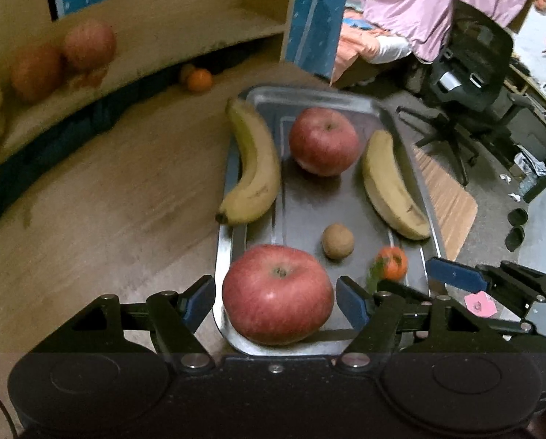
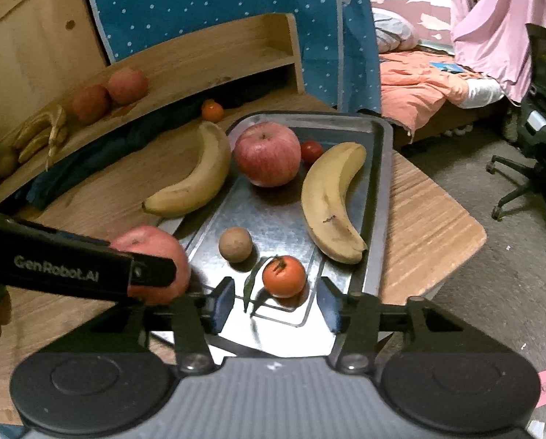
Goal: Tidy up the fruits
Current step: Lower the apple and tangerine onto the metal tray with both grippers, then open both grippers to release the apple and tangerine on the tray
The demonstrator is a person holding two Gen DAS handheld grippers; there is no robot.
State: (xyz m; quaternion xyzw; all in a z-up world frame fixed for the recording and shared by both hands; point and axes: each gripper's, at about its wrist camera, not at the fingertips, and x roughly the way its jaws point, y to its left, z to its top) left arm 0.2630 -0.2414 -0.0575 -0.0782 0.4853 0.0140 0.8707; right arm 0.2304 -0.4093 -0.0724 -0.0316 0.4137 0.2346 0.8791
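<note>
A metal tray [image 1: 219, 270] holds two red apples, two bananas, a small brown fruit [image 1: 338, 241] and a leafy tangerine [image 1: 393, 262]. My left gripper [image 1: 276, 301] stands open around the near apple [image 1: 276, 285], which rests on the tray with a thin gap at each pad. In the right wrist view my right gripper [image 2: 277, 305] is open just behind the tangerine [image 2: 283, 276], which sits on the tray free of both pads. The left gripper's black arm [image 2: 53, 270] covers part of the near apple [image 2: 155, 245].
The far apple [image 2: 267, 153] hides part of a small red fruit [image 2: 311, 150]. One banana [image 2: 196, 179] lies over the tray's left rim, the other [image 2: 331, 201] inside. A wooden shelf [image 2: 185, 62] at back left carries more fruit. The table edge [image 2: 470, 234] and an office chair [image 2: 539, 168] are at right.
</note>
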